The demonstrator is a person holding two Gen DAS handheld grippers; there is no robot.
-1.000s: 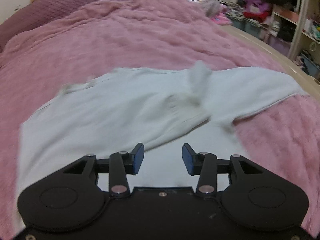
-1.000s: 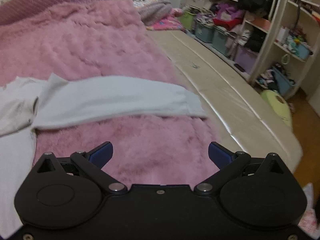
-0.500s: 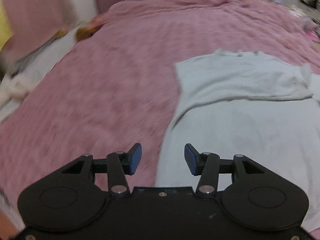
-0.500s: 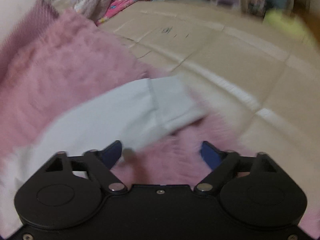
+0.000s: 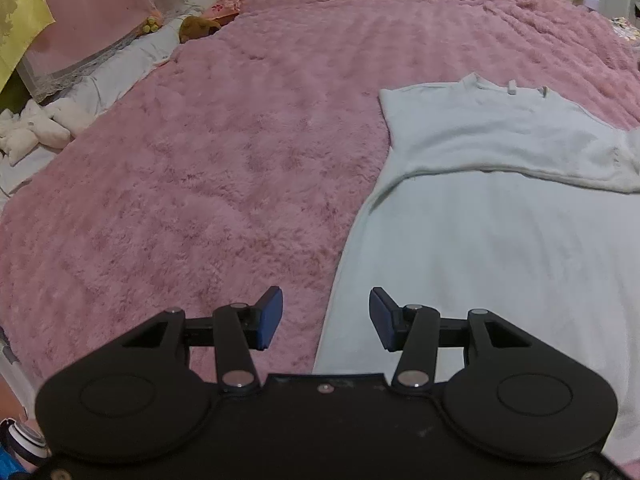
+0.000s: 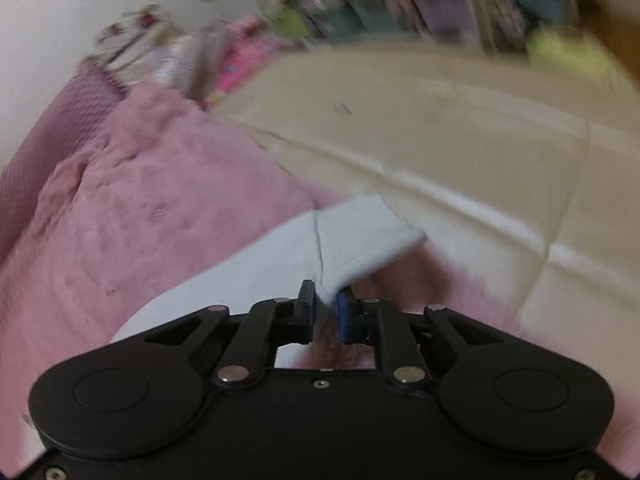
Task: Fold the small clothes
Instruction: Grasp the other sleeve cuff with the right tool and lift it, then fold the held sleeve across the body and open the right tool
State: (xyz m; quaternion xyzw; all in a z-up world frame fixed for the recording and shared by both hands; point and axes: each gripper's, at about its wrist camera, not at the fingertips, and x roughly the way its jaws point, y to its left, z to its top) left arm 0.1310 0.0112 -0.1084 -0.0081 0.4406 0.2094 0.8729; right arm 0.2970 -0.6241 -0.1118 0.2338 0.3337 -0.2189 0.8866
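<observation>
A pale light-blue long-sleeved top (image 5: 500, 240) lies spread on a pink fluffy blanket (image 5: 220, 168), one sleeve folded across its chest. My left gripper (image 5: 326, 316) stands open over the garment's left side edge, nothing between its fingers. In the right wrist view the other sleeve (image 6: 320, 240) stretches toward the blanket's edge. My right gripper (image 6: 326, 306) is shut on the lower edge of that sleeve near its cuff (image 6: 368, 228), and the fabric puckers between the pads.
A beige mattress surface (image 6: 460, 152) borders the blanket on the right, with blurred shelves and clutter behind. On the left side lie a brown plush toy (image 5: 198, 26), white soft toys (image 5: 32, 128) and a pale rolled cover (image 5: 120, 68).
My right gripper moved down onto the sleeve and shut on it near the cuff. My left gripper swung left from the garment's middle to its side edge, still open.
</observation>
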